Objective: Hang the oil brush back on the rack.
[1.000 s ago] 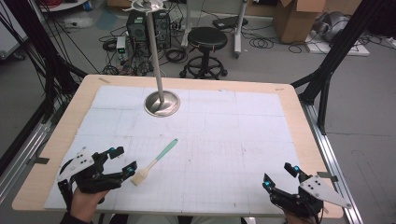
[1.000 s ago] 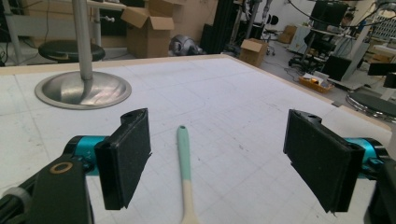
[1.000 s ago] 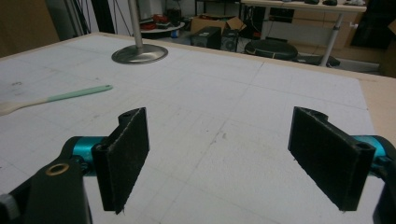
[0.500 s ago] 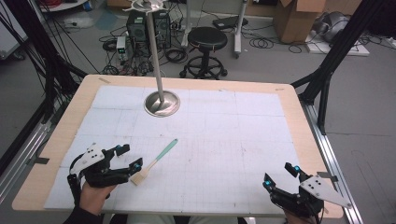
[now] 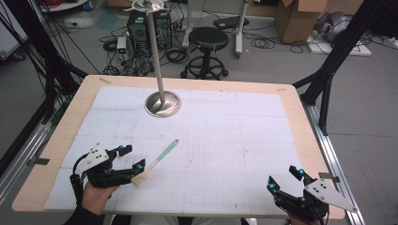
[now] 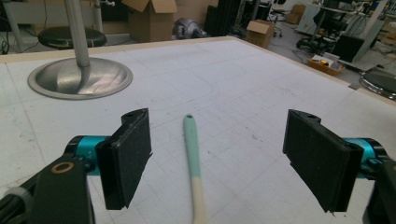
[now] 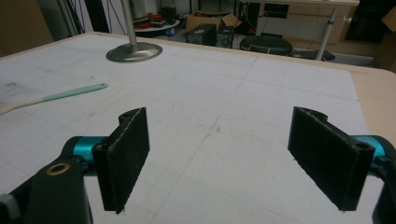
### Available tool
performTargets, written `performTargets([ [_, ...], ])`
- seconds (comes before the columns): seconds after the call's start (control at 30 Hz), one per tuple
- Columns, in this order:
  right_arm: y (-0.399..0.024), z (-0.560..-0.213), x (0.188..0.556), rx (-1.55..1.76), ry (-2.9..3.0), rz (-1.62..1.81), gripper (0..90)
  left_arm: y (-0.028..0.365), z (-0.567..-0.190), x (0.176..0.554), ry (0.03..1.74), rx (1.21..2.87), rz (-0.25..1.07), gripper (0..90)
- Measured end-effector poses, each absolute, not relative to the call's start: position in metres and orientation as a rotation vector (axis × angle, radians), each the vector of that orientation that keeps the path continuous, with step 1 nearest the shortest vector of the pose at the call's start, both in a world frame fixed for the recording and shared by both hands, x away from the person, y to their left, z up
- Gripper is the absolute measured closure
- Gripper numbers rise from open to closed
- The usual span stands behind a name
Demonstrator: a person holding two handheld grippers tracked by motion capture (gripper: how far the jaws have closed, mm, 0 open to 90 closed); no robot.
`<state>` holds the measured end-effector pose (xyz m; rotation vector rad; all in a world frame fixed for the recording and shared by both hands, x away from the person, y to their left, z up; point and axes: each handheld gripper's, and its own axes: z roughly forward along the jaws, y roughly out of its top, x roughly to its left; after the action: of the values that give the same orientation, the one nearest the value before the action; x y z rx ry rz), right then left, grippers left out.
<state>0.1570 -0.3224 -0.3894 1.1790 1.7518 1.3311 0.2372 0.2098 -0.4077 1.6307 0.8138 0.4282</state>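
A slim brush (image 5: 156, 162) with a mint-green handle and pale wooden head lies flat on the gridded mat (image 5: 225, 140), well short of the steel stand base (image 5: 163, 103), its handle running between the spread jaws of the left gripper (image 5: 132, 159), while the right gripper (image 5: 284, 180) rests far off, jaws likewise apart

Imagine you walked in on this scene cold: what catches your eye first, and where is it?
Probably the tall metal stand, its round base at the far middle of the table. Next, the mint-handled brush lying flat near the front left, with the left gripper open around its pale end. The right gripper waits open at the front right corner.
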Motion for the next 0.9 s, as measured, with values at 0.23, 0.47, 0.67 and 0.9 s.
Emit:
performTargets([
  [0.23,-0.32,-0.392,0.16,1.175,1.772,1.32,19.4,0.213,-0.407,0.242,0.839,1.65,0.415,23.8],
  [0.47,-0.323,-0.391,0.159,1.178,1.758,1.326,19.5,0.205,-0.406,0.252,0.869,1.754,0.445,25.0],
  [0.67,-0.321,-0.392,0.166,1.173,1.773,1.323,19.4,0.197,-0.396,0.279,0.874,1.86,0.404,31.8],
  [0.9,-0.316,-0.394,0.173,1.161,1.813,1.317,19.5,0.182,-0.405,0.299,0.861,1.991,0.233,36.0],
])
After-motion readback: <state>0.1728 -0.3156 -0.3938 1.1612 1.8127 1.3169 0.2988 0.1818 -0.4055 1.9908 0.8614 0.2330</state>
